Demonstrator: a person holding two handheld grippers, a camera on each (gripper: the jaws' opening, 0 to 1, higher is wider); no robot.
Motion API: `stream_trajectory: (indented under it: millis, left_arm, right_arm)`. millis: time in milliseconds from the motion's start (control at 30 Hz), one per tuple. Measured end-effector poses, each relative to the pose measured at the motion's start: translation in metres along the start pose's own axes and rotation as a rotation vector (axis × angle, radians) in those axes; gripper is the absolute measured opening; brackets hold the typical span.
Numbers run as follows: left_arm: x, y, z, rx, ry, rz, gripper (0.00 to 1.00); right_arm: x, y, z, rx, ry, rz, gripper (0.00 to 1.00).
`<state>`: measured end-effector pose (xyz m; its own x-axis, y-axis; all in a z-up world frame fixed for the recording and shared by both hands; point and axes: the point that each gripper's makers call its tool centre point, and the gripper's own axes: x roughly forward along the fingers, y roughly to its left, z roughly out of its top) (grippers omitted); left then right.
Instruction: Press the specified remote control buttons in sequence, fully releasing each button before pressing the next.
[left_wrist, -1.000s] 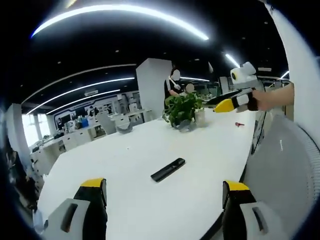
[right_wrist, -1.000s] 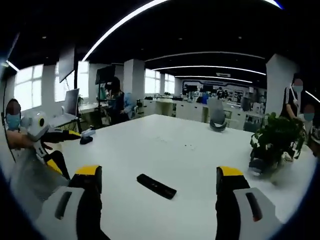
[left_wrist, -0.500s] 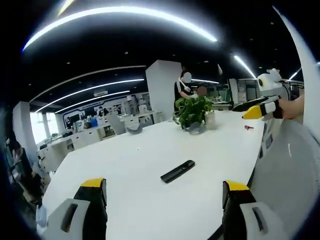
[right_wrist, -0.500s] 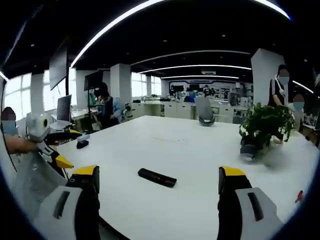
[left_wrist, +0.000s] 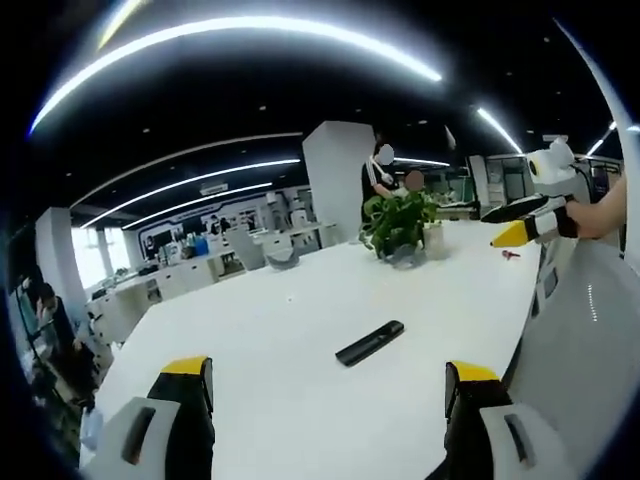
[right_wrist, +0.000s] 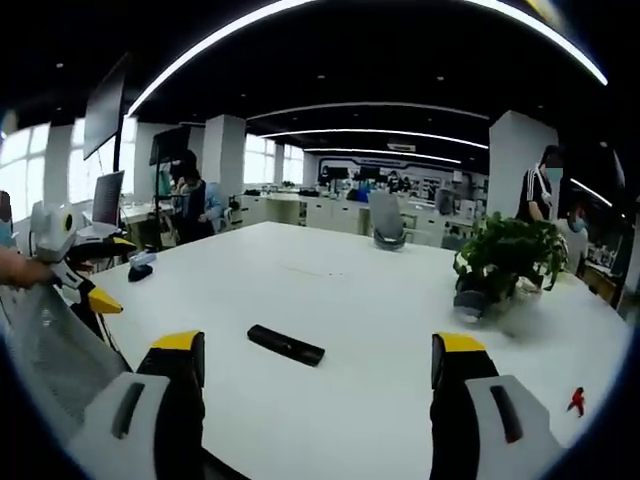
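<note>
A black remote control (left_wrist: 369, 343) lies flat on the white table (left_wrist: 260, 340), slightly ahead of my left gripper (left_wrist: 330, 385), which stands open with nothing between its jaws. In the right gripper view the same remote control (right_wrist: 286, 345) lies ahead of my right gripper (right_wrist: 315, 370), also open with a wide gap. The right gripper (left_wrist: 522, 224) shows at the far right of the left gripper view, held up beside the table by a hand. The left gripper (right_wrist: 80, 285) shows at the left edge of the right gripper view.
A potted green plant (left_wrist: 400, 225) stands on the far part of the table, also seen as the plant (right_wrist: 505, 265). A small red object (right_wrist: 576, 402) lies near the table edge. A dark mouse-like object (right_wrist: 140, 271) rests at the far left. People stand beyond; office desks and chairs surround.
Both cameras have shifted a little, so the remote and plant have slid sideways in each view. The remote itself stays put on the table. Both grippers remain open.
</note>
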<state>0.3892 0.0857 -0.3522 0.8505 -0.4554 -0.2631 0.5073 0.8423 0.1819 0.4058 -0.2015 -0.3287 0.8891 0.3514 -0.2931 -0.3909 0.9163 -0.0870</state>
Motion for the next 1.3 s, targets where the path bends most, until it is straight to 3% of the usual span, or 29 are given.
stream_trajectory:
  millis: [433, 733, 1300]
  left_arm:
    - [0.004, -0.013, -0.012, 0.024, 0.061, -0.055, 1.00]
    - [0.003, -0.021, -0.009, 0.030, 0.051, -0.088, 1.00]
    - [0.001, -0.020, -0.006, 0.029, 0.038, -0.075, 1.00]
  right_arm:
    - [-0.001, -0.006, -0.009, -0.038, 0.043, -0.033, 0.93]
    - [-0.004, -0.015, -0.009, -0.051, 0.041, -0.080, 0.90]
    - [-0.007, -0.013, -0.012, -0.060, 0.049, -0.094, 0.86]
